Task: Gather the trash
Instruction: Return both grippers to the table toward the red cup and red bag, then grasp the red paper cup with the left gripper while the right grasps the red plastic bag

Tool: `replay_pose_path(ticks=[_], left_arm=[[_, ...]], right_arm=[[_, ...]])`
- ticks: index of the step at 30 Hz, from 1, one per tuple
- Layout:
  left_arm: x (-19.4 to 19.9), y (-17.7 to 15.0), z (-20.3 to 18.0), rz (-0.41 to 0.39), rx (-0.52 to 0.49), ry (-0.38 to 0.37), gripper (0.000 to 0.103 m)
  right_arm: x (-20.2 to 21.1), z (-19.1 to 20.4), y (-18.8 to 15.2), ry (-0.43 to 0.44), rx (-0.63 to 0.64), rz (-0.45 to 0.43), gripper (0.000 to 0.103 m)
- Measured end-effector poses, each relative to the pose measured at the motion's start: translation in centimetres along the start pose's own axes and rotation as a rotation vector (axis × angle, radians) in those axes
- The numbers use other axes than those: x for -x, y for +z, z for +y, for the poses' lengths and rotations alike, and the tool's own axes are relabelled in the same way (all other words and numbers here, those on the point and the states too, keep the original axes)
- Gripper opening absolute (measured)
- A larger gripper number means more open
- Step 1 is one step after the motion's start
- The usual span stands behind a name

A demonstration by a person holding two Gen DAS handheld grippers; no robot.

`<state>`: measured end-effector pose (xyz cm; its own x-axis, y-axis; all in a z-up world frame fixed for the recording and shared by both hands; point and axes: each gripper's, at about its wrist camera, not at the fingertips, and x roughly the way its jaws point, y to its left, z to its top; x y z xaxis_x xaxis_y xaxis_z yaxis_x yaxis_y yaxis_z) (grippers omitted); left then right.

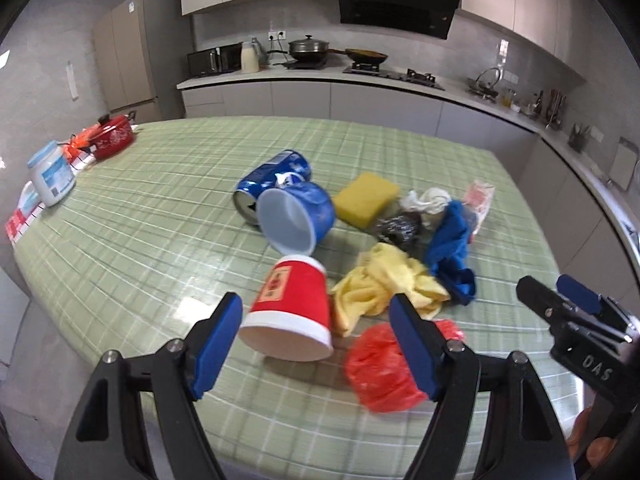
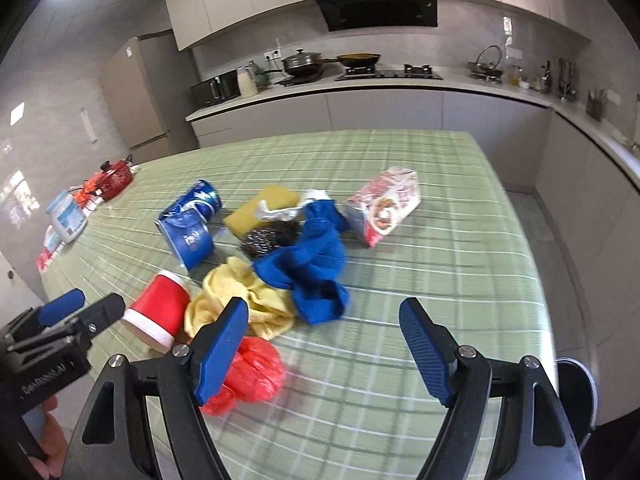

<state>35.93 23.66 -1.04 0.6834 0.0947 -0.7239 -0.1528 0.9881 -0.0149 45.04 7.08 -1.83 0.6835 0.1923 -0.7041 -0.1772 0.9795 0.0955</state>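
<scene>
A heap of litter lies on the green checked table [image 1: 160, 220]: a red paper cup [image 1: 292, 312] on its side, a blue plastic cup [image 1: 298, 216], a crushed blue can [image 1: 272, 180], a red plastic bag [image 1: 380, 368], a snack packet [image 2: 386, 208] and white crumpled paper [image 2: 280, 210]. Mixed in are a yellow sponge [image 1: 366, 198], a steel scourer [image 2: 266, 238], a yellow cloth [image 1: 380, 284] and a blue cloth [image 2: 312, 264]. My left gripper [image 1: 316, 320] hovers open over the red cup, pads apart from it. My right gripper [image 2: 324, 312] is open and empty, just short of the blue cloth.
A red pot [image 1: 114, 136] and a white tub [image 1: 52, 178] stand at the table's far left edge. Behind the table runs a kitchen counter [image 1: 320, 76] with a stove and pans. The table's right side [image 2: 460, 240] is bare cloth.
</scene>
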Motion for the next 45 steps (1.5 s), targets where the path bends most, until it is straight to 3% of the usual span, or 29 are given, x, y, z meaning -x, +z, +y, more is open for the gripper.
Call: replay_pose_path(ticks=[8,18,26,33,42,45], left_arm=[[-1.6,-0.4,1.7,0.025,-0.010,-0.007,0.077],[-4.6,0.1,4.8,0.054,-0.096,-0.110,0.077],[-6.5,0.1,5.0,0.081,-0.130,-0.200,0.077],[-8.4,-0.9,4.9,0.106,-0.145,-0.224,0.078],[-7.5,-1.7,6.9,0.115,-0.105,-0.216,0.079],[-7.6,-2.1,7.2,0.129,-0.099,-0.220,0.079]], right_arm=[[-1.4,1.2,-0.4,0.005,-0.011,0.015,0.080],[-2.8,5.5,-2.1,-0.085,-0.077,0.019,0.080],[-4.0,7.6,-3.9,-0.136,-0.121,0.040,0.080],[-5.7,7.8,-5.5,-0.134,-0.148,0.080,0.080],[-6.4,6.6,-5.6,-0.184,-0.141,0.065,0.080],[-6.4,6.1,-5.5,-0.162,-0.160,0.081,0.080]])
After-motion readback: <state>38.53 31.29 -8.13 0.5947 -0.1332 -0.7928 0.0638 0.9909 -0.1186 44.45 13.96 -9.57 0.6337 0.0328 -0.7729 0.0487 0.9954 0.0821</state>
